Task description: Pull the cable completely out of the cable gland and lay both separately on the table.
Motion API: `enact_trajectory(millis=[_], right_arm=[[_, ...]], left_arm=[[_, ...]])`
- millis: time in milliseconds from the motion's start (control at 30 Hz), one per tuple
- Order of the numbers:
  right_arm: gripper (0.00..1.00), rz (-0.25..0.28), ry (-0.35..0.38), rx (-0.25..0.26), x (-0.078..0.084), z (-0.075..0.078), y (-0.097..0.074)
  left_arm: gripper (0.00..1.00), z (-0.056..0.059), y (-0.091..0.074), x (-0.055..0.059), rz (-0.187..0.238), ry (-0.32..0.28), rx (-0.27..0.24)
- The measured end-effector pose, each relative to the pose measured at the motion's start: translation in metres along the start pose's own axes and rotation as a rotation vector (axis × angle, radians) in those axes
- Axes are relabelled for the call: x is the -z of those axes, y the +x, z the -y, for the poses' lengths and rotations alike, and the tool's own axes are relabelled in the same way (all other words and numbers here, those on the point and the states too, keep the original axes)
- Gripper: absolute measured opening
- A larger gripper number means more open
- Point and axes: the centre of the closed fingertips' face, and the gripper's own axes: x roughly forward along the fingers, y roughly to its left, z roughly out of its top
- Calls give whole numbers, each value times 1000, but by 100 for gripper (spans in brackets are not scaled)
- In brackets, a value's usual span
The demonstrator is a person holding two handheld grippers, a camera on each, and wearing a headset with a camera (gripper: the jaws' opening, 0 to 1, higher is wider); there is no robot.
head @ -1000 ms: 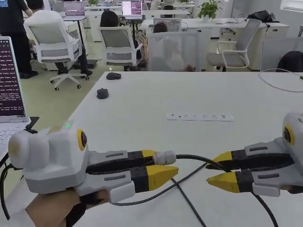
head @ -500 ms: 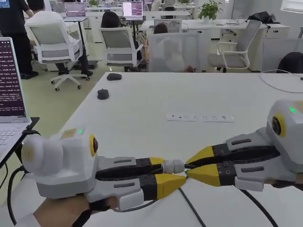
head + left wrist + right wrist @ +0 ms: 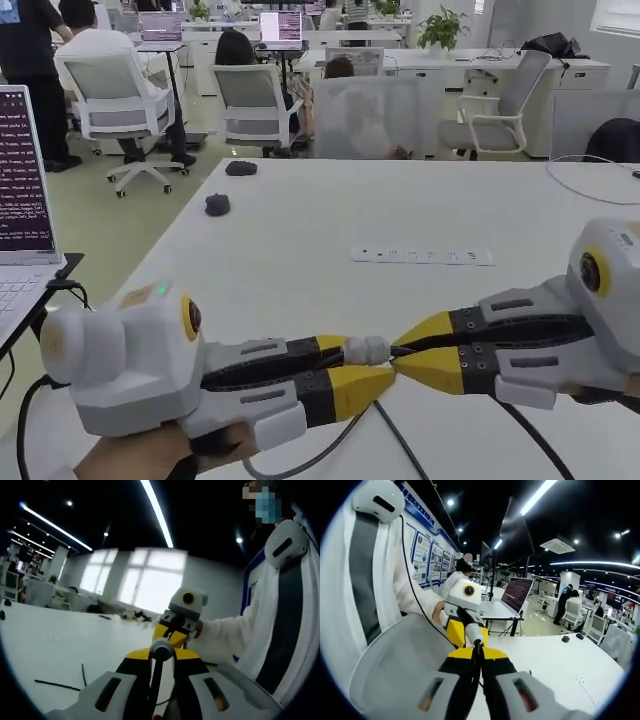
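L claw (image 3: 362, 358): clamped on cable gland (image 3: 367, 350), yellow tips pinching its body; held in air on near side of power strip (image 3: 422, 256), a bit left of strip's middle.
R claw (image 3: 397, 355): tips squeezed onto cable (image 3: 478, 652) right at gland's mouth; faces L claw tip-to-tip, near side of strip, approx. under its middle.
Cable gland: pale, lifted off worktop (image 3: 300, 220), sits betw. both claws; cable not yet out of it.
Cable: black; passes thru gland and back along L claw; slack lies crossed on worktop, nearer person than strip.
L gripper view: gland (image 3: 161, 649) at claw tips, R gripper straight ahead.
Mouse (image 3: 217, 203): on worktop, far side of strip, off to left.
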Motion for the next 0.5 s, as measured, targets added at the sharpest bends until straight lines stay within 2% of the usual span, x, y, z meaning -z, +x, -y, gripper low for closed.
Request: enact_trajectory(millis=[133,233,300,400,433,500], right_arm=[[3,25,13,7,-5,1,-1],[3,35,15,7,-7,1,0],[3,33,16,4,-6,1,0],[3,4,7,-8,0,-3,3],[3,11,4,-5,-1,-4,3],[3,7,12,-6,1,-4,3]], left_arm=[[17,-2,0,-9,54,-27,-13],[18,-3,-1,-11,61,-42,-8],[18,-3,-1,-12,64,-64,-13],[17,-6,-3,-20,115,-110,-18],[16,-6,-3,-15,86,-104,-12],[16,-5,-3,-14,64,-62,-20]])
